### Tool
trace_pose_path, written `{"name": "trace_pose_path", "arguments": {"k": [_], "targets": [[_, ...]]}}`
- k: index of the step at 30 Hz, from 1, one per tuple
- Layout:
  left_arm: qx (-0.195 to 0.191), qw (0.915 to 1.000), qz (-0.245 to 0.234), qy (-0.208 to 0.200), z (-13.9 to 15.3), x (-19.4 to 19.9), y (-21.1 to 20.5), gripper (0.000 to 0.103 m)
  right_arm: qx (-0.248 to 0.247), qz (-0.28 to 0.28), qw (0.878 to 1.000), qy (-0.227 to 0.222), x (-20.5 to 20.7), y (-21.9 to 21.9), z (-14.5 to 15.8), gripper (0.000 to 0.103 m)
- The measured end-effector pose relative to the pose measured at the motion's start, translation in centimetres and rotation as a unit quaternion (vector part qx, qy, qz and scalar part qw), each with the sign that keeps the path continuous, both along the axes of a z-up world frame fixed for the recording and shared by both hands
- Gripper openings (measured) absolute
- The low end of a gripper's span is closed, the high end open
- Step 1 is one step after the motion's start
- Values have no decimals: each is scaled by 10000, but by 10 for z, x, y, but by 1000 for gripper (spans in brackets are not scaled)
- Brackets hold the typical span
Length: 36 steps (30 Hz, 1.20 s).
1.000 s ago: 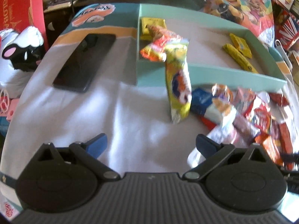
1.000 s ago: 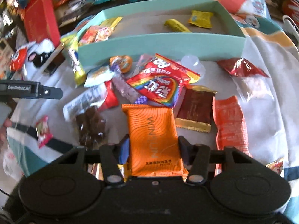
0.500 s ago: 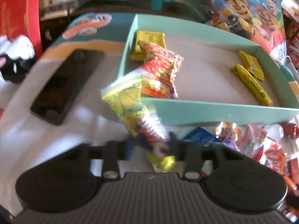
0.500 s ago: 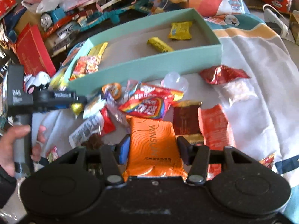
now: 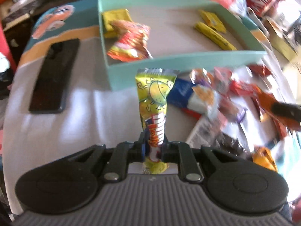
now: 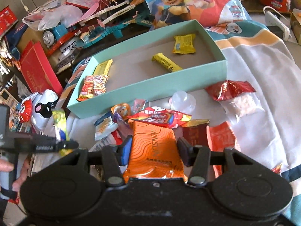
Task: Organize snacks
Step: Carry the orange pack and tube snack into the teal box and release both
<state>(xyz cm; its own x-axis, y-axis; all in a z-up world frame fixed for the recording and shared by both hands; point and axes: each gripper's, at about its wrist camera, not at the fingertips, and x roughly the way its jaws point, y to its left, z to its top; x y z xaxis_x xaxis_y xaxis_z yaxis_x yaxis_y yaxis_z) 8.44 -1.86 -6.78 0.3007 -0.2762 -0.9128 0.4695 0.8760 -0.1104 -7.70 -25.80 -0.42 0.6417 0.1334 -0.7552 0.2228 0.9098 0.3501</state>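
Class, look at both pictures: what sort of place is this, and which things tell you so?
Probably a child's room or playroom at home: a toy train track set, a cartoon-puppy bag and a cartoon-print blanket surround the snack box.

A cloth-covered surface (image 6: 263, 98) bears a teal box (image 6: 150, 83), a black phone (image 5: 54, 75) and scattered snack packets (image 5: 222, 94).
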Motion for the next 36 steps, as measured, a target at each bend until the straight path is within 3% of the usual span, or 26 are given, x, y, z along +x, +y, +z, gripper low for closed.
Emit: {"name": "trace_pose_path", "arguments": {"k": [1, 3, 6, 12, 14, 16, 17, 18, 28, 36], "targets": [[60, 10000, 19, -27, -2, 0, -1, 20, -2, -20, 10000, 8, 0, 2, -1, 49], [165, 9996, 163, -165, -6, 0, -1, 41, -31, -56, 10000, 7, 1, 5, -1, 49], [73, 9990, 396, -203, -8, 0, 3, 56, -56, -65, 10000, 12, 1, 7, 0, 49], [294, 9986, 367, -232, -14, -8, -4, 63, -126, -124, 9998, 36, 3, 2, 0, 49], [386, 9985, 305, -232, -18, -11, -7, 57, -143, -188, 9997, 19, 3, 1, 0, 49], [444, 9979, 226, -413, -18, -18, -8, 27, -153, -224, 9996, 24, 1, 0, -1, 49], [357, 9984, 193, -386, -16, -20, -8, 16, -161, -228, 9996, 43, 0, 0, -1, 49], [340, 9985, 222, -374, -14, -21, -8, 13, -174, -239, 9996, 50, 0, 0, -1, 49], [-252, 9968, 544, -525, 33, -24, 13, 13, -142, -336, 9986, -372, -3, -8, 28, 49], [-658, 9942, 490, -689, 67, 18, -13, 13, -322, -563, 9962, -580, 33, -36, 46, 49]]}}
